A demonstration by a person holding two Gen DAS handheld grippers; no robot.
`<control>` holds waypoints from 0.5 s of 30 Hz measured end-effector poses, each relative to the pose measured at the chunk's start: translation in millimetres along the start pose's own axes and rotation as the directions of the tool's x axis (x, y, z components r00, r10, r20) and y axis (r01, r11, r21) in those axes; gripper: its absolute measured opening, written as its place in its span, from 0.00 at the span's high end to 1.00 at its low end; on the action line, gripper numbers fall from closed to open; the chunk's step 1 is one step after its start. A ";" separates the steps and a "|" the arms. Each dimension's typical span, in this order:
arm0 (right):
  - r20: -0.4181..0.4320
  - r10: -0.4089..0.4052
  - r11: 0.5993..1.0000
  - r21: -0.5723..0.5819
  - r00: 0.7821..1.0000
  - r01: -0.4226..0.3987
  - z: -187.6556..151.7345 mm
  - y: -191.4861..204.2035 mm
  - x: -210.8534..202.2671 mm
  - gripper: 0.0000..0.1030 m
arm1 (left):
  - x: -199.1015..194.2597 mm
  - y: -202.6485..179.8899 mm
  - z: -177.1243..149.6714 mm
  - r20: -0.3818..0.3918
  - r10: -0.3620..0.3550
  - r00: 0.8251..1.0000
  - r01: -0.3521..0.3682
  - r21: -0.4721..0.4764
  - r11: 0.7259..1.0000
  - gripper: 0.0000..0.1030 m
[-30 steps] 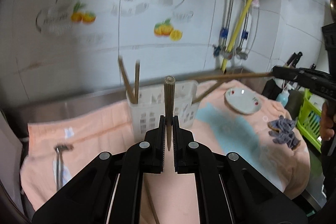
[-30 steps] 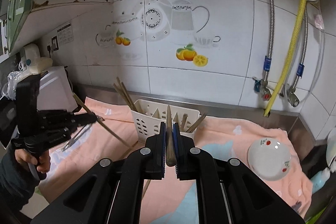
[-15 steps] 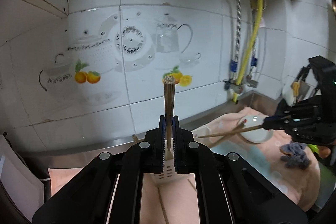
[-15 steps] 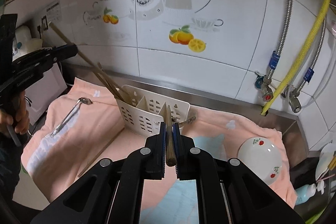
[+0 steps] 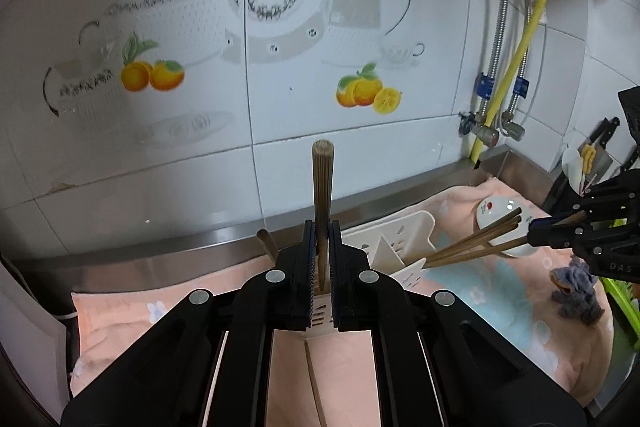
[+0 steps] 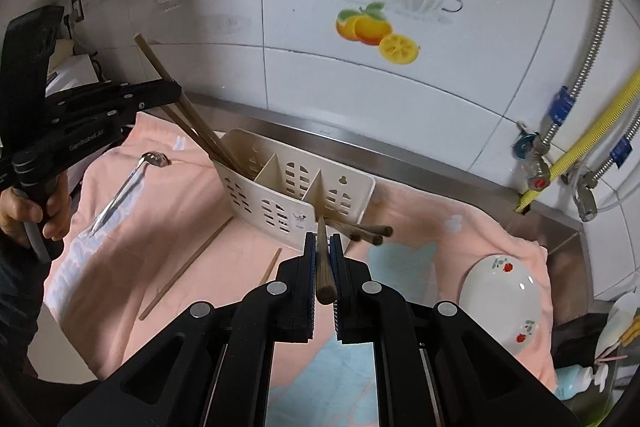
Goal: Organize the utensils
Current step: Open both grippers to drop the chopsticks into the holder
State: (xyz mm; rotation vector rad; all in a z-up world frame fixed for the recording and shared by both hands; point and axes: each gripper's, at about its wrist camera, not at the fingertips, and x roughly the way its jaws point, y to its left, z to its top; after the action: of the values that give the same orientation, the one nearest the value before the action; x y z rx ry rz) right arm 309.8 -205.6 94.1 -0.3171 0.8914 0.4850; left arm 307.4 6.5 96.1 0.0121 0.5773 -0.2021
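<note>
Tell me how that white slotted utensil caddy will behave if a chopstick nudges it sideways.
The utensil caddy looks like thin perforated plastic, so probably light and easy to shove. It stands on a soft peach towel, which may let it rock rather than slide. The chopsticks leaning out of its left compartment could lever it toward tipping.
</note>
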 end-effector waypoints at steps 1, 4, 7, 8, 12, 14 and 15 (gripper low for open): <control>-0.004 -0.002 1.000 0.000 1.000 0.002 1.6 0.0 2.7 0.93 | 0.8 -0.1 -0.3 0.003 0.001 1.000 -0.001 0.002 1.000 0.95; -0.004 0.001 1.000 0.013 1.000 -0.001 5.5 -0.9 9.6 0.93 | 0.7 -1.1 0.1 0.001 -0.002 1.000 0.002 0.001 1.000 0.95; 0.015 0.016 0.999 0.033 1.000 -0.016 7.9 -3.1 13.1 0.93 | 0.0 -3.3 1.3 0.008 0.006 1.000 -0.006 0.006 1.000 0.94; 0.027 0.016 0.999 0.040 1.000 -0.017 8.2 -3.9 13.1 0.92 | -0.7 -3.5 2.3 0.010 0.004 1.000 -0.004 0.006 1.000 0.94; 0.061 0.024 0.998 0.064 0.998 -0.028 8.2 -7.5 9.8 0.87 | -6.9 -5.0 3.5 0.028 -0.004 1.000 0.004 0.011 1.000 0.93; 0.083 0.007 0.998 0.064 0.997 -0.013 6.4 -6.8 4.6 0.83 | -11.8 -4.8 2.9 0.037 0.000 0.999 0.000 0.013 1.000 0.93; 0.100 0.001 0.998 0.063 0.995 -0.007 4.0 -5.9 0.0 0.83 | -14.8 -4.6 2.4 0.043 0.000 0.999 0.000 0.011 1.000 0.90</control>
State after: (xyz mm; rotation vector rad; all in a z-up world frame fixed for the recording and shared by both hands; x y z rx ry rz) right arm 315.6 -208.7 96.9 -0.2317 0.8083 0.4715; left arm 295.8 4.6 106.3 0.0182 0.5338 -0.2050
